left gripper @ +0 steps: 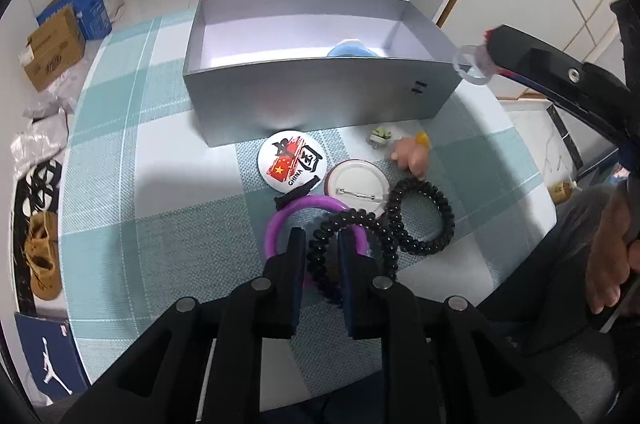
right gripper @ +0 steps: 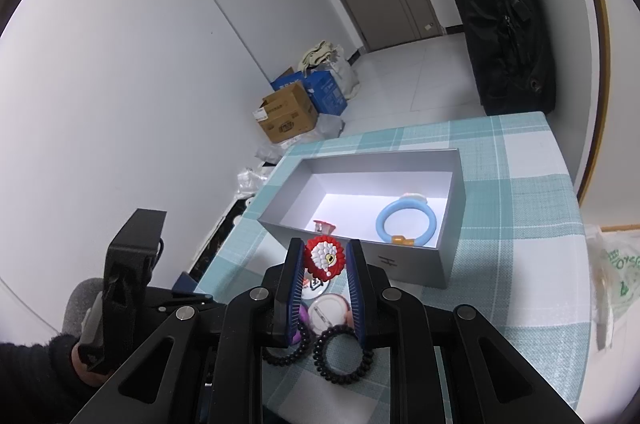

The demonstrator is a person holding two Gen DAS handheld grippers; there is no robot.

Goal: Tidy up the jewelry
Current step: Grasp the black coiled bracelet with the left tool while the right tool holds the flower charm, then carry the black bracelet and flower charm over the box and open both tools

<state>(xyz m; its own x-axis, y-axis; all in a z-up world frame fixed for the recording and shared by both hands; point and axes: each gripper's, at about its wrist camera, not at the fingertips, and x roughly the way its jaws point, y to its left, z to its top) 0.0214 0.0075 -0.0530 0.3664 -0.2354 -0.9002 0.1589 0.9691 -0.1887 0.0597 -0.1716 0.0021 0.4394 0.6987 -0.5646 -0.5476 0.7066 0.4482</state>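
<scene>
- Left wrist view: the left gripper [left gripper: 320, 256] pointed steeply down at the checked tablecloth [left gripper: 160, 184], its jaws only a little apart with a loop of the black coiled hair tie [left gripper: 424, 220] between them. Whether the pads actually pressed on the coil was hard to tell, as the loop hid the contact.
- Under that coil lay a purple ring [left gripper: 276, 224], and just beyond it a printed badge [left gripper: 290, 162] and a second badge [left gripper: 356, 184] lying face down, pin up.
- Further right, a small pink figure [left gripper: 412, 156] and a small green piece [left gripper: 380, 135] sat near the foot of the grey box [left gripper: 320, 96].
- At the right edge the right gripper [left gripper: 486, 58] hung over the box corner with a clear ring [left gripper: 472, 64] at its tip.
- Right wrist view: the right gripper [right gripper: 324, 260] had its jaws closed in on a red and white beaded ornament [right gripper: 324, 258], held above the near wall of the grey box [right gripper: 416, 264].
- Inside the box lay a light blue ring [right gripper: 406, 224] and a small reddish piece [right gripper: 324, 225] by the near wall.
- By my reading the job was under halfway: two pieces boxed, one carried, and the hair tie, purple ring, badges and two small pieces left on the cloth.
</scene>
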